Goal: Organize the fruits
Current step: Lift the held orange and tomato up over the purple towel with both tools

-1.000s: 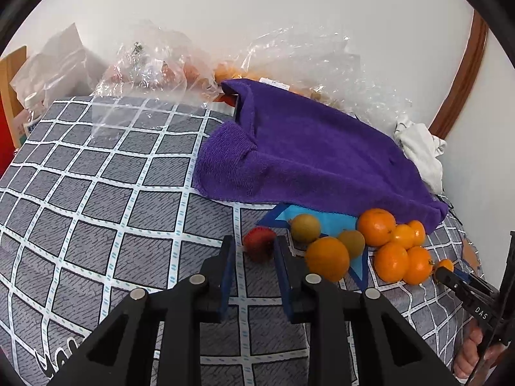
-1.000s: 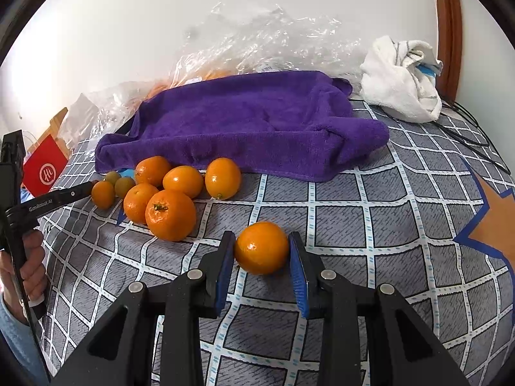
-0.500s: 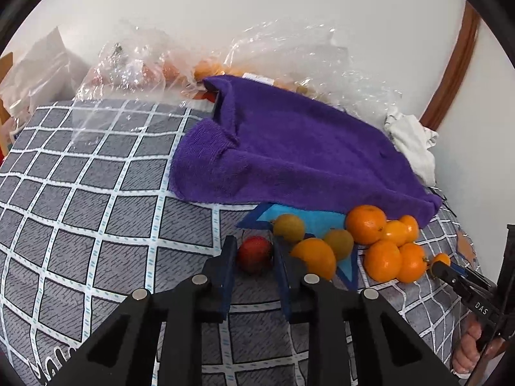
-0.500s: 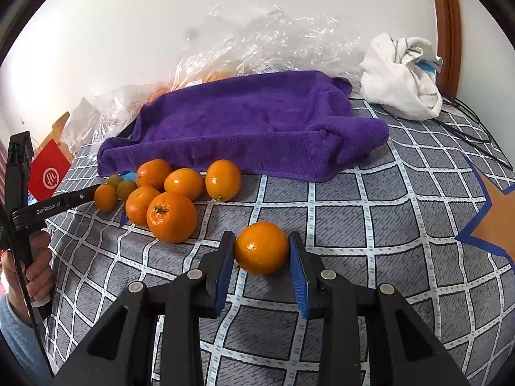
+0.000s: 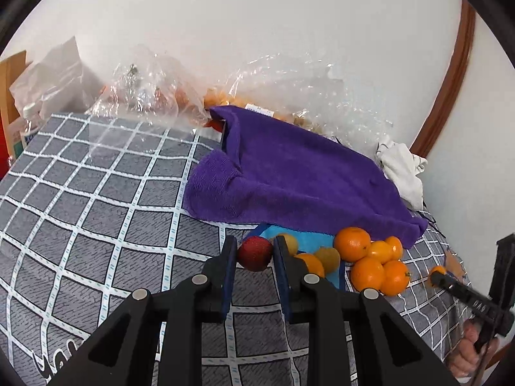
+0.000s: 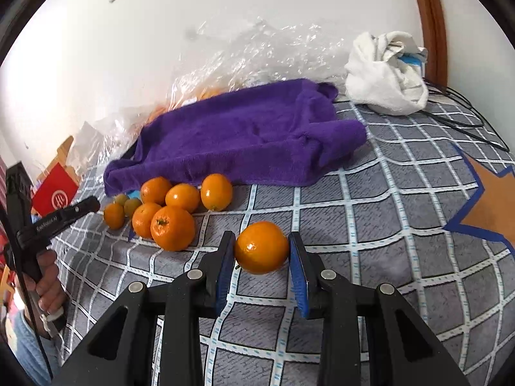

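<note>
My left gripper (image 5: 254, 254) is shut on a small red fruit (image 5: 255, 253) and holds it just above the checked cloth, next to a cluster of oranges (image 5: 370, 260) and small yellow-green fruits (image 5: 327, 257). My right gripper (image 6: 261, 251) is shut on an orange (image 6: 261, 247), held slightly off the cloth, right of the orange cluster (image 6: 170, 212). The left gripper also shows at the left of the right wrist view (image 6: 77, 209).
A purple towel (image 5: 299, 177) lies behind the fruits. Clear plastic bags (image 5: 151, 93) with more fruit sit against the wall. A white cloth bundle (image 6: 386, 74) and cables (image 6: 457, 119) lie at the far right. A red box (image 6: 54, 189) stands at the left.
The left gripper has closed on the red fruit and lifted it a little. The right gripper has raised its orange slightly off the cloth.
</note>
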`<action>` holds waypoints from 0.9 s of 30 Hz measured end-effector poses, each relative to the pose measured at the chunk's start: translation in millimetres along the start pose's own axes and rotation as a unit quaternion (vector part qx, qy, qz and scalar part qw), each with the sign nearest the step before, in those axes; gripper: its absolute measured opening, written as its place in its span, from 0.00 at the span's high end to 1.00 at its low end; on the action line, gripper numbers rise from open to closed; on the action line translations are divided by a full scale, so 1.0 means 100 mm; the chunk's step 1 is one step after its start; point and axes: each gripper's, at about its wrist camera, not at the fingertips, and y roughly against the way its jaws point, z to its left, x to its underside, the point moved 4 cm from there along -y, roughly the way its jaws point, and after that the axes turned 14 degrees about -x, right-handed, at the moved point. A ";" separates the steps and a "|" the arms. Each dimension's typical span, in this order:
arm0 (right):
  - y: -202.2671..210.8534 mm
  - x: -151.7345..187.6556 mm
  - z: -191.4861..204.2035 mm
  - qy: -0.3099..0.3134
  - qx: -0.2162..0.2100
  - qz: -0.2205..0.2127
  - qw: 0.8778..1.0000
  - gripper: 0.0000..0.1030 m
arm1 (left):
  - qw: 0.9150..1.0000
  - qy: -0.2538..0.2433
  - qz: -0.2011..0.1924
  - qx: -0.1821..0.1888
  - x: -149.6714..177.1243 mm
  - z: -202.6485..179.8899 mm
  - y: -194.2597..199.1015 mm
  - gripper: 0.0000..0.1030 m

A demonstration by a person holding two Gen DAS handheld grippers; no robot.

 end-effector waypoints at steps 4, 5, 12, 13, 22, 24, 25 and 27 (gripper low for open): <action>0.16 -0.15 0.07 0.009 0.005 -0.013 1.000 0.68 | 0.999 -0.013 -0.028 -0.019 -0.04 -0.04 0.11 0.79; 0.19 -0.20 0.08 0.014 0.007 -0.014 1.000 0.68 | 0.999 -0.012 -0.027 -0.020 -0.06 -0.04 0.12 0.79; 0.29 -0.65 0.18 0.039 0.011 -0.031 0.999 0.68 | 0.999 -0.024 -0.017 -0.026 -0.23 -0.14 0.36 0.79; 0.29 -0.72 0.20 0.045 0.012 -0.034 0.998 0.68 | 0.999 -0.026 -0.015 -0.025 -0.28 -0.16 0.40 0.79; 0.08 -1.41 0.33 0.065 0.010 -0.045 0.997 0.68 | 1.000 -0.011 -0.015 -0.015 -0.91 -0.26 0.48 0.79; 0.01 -1.57 0.35 0.066 0.007 -0.047 0.997 0.68 | 0.999 -0.016 -0.018 -0.021 -1.06 -0.30 0.43 0.79; -0.03 -1.64 0.35 0.065 0.006 -0.048 0.997 0.68 | 0.999 -0.019 -0.021 -0.026 -1.16 -0.33 0.40 0.79; -0.09 -1.78 0.34 0.063 0.004 -0.051 0.997 0.68 | 0.999 -0.024 -0.025 -0.029 -1.30 -0.38 0.33 0.79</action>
